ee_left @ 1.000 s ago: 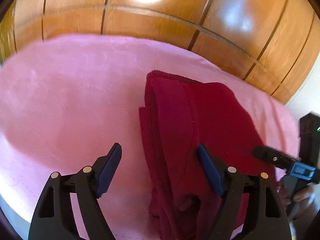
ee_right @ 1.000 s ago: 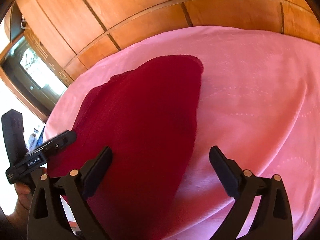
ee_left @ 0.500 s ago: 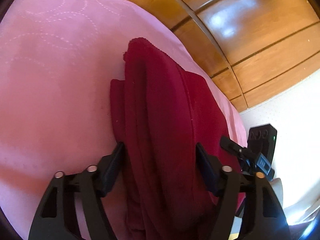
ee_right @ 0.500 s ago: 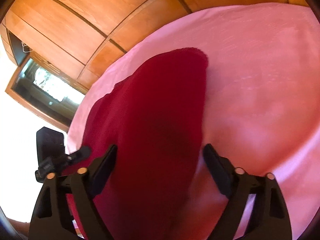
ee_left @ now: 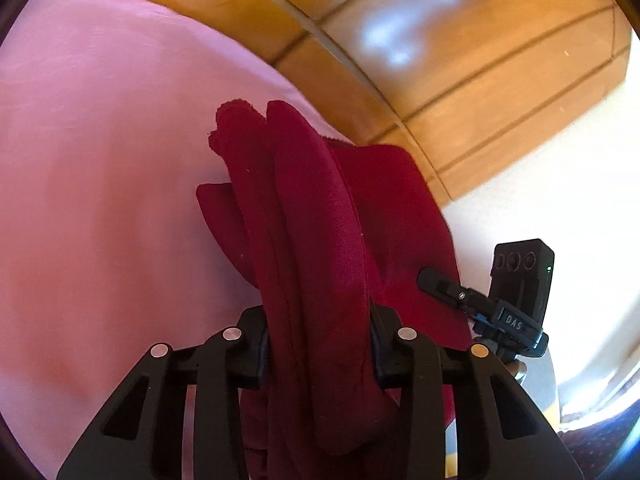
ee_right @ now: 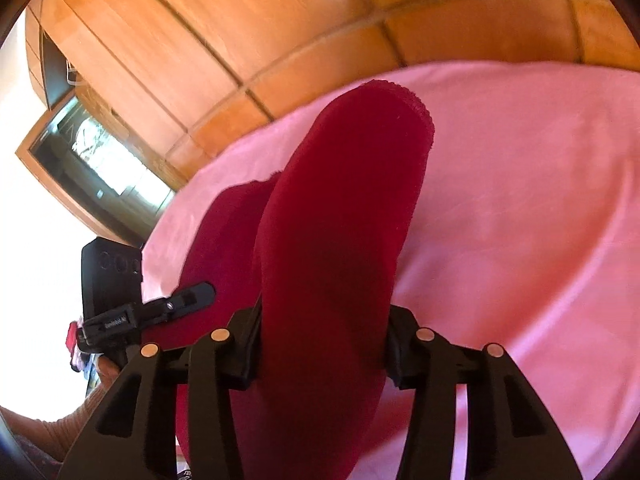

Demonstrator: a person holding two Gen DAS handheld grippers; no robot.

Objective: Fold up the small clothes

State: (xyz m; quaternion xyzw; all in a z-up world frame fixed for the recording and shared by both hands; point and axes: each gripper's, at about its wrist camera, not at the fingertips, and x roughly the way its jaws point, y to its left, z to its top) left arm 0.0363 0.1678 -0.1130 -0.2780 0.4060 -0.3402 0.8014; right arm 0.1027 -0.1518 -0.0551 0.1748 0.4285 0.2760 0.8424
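A pink sheet (ee_left: 100, 184) is spread before wooden panels (ee_right: 280, 32), and over it a dark red cloth (ee_left: 320, 240), apparently in several bunched layers, is held clamped by the left gripper (ee_left: 318, 344) and the right gripper (ee_right: 322, 340).

We read one marking clearly: white letters "DAS" on the black body of the right gripper (ee_left: 508, 320), seen from the left wrist view. On the left gripper (ee_right: 116, 318), seen from the right wrist view, we find a small white label, but it sits upside down and too blurred to read.
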